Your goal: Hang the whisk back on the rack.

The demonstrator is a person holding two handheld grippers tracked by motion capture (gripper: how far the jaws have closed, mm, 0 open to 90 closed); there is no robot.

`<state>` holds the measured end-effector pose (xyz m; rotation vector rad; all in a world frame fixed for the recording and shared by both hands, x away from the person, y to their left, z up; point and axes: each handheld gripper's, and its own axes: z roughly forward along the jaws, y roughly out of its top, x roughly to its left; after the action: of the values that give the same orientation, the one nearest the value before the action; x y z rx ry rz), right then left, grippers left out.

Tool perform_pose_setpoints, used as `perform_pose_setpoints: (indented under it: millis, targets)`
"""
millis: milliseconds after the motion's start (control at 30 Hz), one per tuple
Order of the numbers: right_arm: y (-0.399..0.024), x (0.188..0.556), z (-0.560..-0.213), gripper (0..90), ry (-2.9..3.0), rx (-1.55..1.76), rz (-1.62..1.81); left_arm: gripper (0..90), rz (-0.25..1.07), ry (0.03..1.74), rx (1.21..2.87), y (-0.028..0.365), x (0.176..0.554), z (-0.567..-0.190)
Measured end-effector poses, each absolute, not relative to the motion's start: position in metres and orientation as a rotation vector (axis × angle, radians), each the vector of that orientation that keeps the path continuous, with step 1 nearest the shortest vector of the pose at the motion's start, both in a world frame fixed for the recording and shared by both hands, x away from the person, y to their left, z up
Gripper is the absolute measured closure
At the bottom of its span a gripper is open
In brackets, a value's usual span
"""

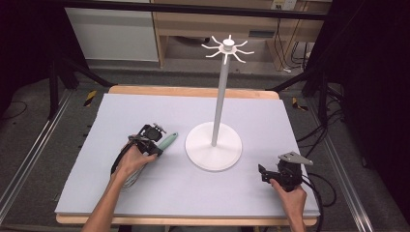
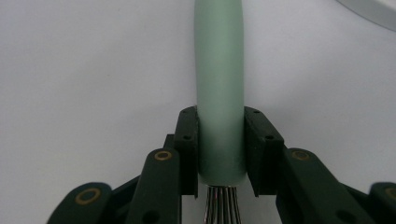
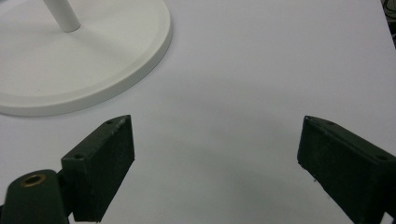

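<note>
A whisk with a mint-green handle [image 1: 169, 140] lies on the pale table cover, left of the stand. Its steel wires [image 2: 221, 205] run back under my left gripper toward the hand. My left gripper [image 1: 155, 146] is shut on the lower end of that handle [image 2: 219, 70], with a black pad pressed against each side. At the table's front right, my right gripper [image 1: 265, 172] rests low over the cover. It is open [image 3: 215, 158], and only bare cover lies between its pads.
A white stand with a round base [image 1: 213, 154], a tall pole [image 1: 221, 92] and a ring of hooks [image 1: 227, 47] on top occupies the table's middle. The base rim [image 3: 140, 60] lies just ahead-left of the right gripper. Cables trail off the right edge.
</note>
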<state>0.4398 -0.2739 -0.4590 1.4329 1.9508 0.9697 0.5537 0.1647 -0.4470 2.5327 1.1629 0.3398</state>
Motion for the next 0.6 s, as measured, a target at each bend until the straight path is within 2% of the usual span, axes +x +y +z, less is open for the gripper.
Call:
perform_pose_setpoints:
  millis: [600]
  targets:
    - [-0.274, 0.439, -0.459, 11.5, 1.945, 1.433, 0.974, 68.4, 0.413, 1.089, 2.363, 0.182, 0.527, -0.411]
